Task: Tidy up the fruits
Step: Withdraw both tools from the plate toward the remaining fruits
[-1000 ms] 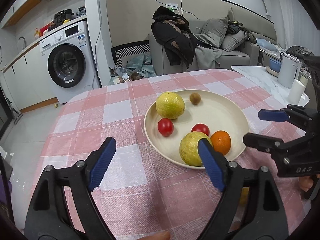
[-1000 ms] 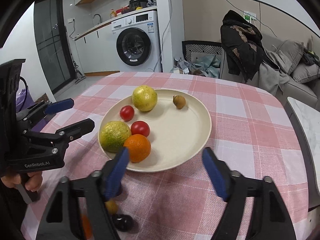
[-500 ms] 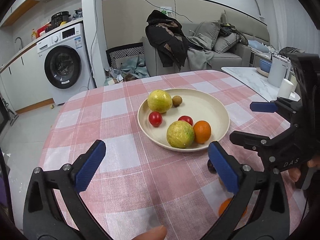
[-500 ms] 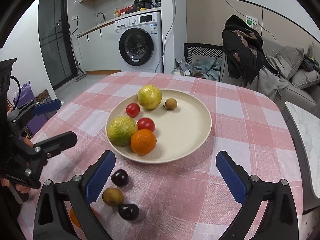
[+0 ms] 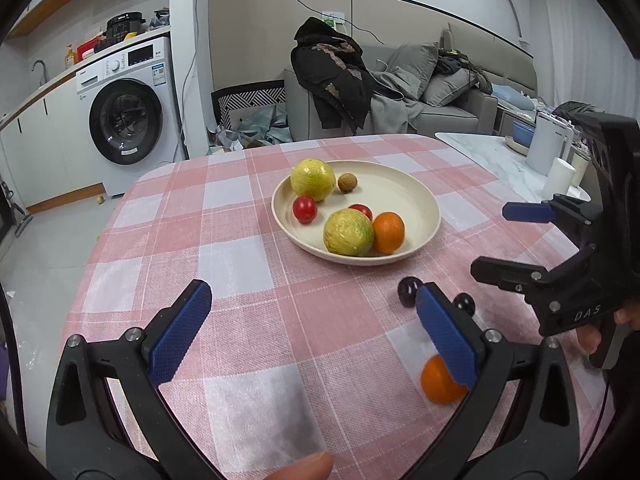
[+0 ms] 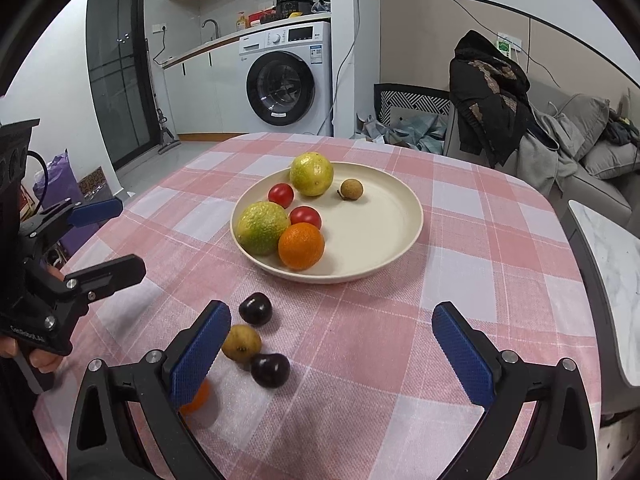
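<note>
A cream plate [image 6: 372, 232] on the pink checked cloth holds two yellow-green citrus fruits [image 6: 262, 227], two red tomatoes [image 6: 281, 195], an orange [image 6: 301, 246] and a small brown longan [image 6: 351, 189]. Nearer to me on the cloth lie two dark round fruits [image 6: 255, 309], a yellow-brown fruit [image 6: 241, 342] and a small orange [image 5: 438, 380]. My right gripper [image 6: 331, 314] is open and empty, its left finger just beside the loose fruits. My left gripper [image 5: 312, 296] is open and empty over bare cloth, left of those fruits. The plate [image 5: 420, 204] lies beyond both.
The round table's edge [image 5: 100, 240] curves off at the left. A marble side table [image 5: 500, 160] with white containers stands to the right. Beyond are a washing machine [image 5: 128, 120] and a grey sofa [image 5: 440, 96] with clothes piled on it.
Both grippers have drawn back from the plate and their jaws have spread wider. The loose fruits on the cloth have come into view in front of them.
</note>
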A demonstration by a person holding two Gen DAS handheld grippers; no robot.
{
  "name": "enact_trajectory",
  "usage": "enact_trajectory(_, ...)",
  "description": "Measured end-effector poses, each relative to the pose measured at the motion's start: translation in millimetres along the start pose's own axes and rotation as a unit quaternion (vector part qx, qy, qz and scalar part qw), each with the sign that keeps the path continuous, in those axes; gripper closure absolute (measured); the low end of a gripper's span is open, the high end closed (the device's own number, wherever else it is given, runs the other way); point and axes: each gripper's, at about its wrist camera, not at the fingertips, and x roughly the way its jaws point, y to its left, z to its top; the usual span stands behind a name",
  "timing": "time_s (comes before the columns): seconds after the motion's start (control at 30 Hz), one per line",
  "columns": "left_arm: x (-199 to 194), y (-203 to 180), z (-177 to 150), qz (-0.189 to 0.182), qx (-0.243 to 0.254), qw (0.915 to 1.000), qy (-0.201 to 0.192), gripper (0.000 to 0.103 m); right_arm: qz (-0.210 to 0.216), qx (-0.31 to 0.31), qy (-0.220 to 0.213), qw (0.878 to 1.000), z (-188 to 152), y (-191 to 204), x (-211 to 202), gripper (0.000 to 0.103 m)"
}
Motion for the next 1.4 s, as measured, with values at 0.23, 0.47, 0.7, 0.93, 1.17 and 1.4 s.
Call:
enact_trajectory(0.23, -4, -16, -13, -0.006, 0.023, 0.9997, 0.01, 0.001, 0.008, -0.006, 0.011, 1.0, -12, 0, -5, 0.0)
enact_trajectory(0.47, -3, -28, -18, -0.022, 0.034, 0.999, 0.018, 0.001, 0.007, -0.009, 0.036, 0.999, -18, -1, 3, 0.0)
enact_trajectory(0.7, 0, -40, -27, -0.053, 0.048, 0.9966, 0.04, 0.001, 0.01, -0.025, 0.058, 0.998, -23, 4, 10, 0.0)
enact_trajectory(0.93, 4, -55, -35, -0.068, 0.073, 0.9934, 0.056, 0.001, 0.024, -0.03, 0.075, 0.996, -26, 7, 14, 0.0)
enact_trajectory(1.17, 10, -62, -39, -0.079, 0.088, 0.9903, 0.074, 0.001, 0.03, -0.033, 0.086, 0.995, -28, 11, 18, 0.003)
enact_trajectory(1.4, 22, -70, -46, -0.073, 0.105, 0.9865, 0.102, 0.001, 0.04, -0.044, 0.106, 0.993, -32, 16, 28, 0.026)
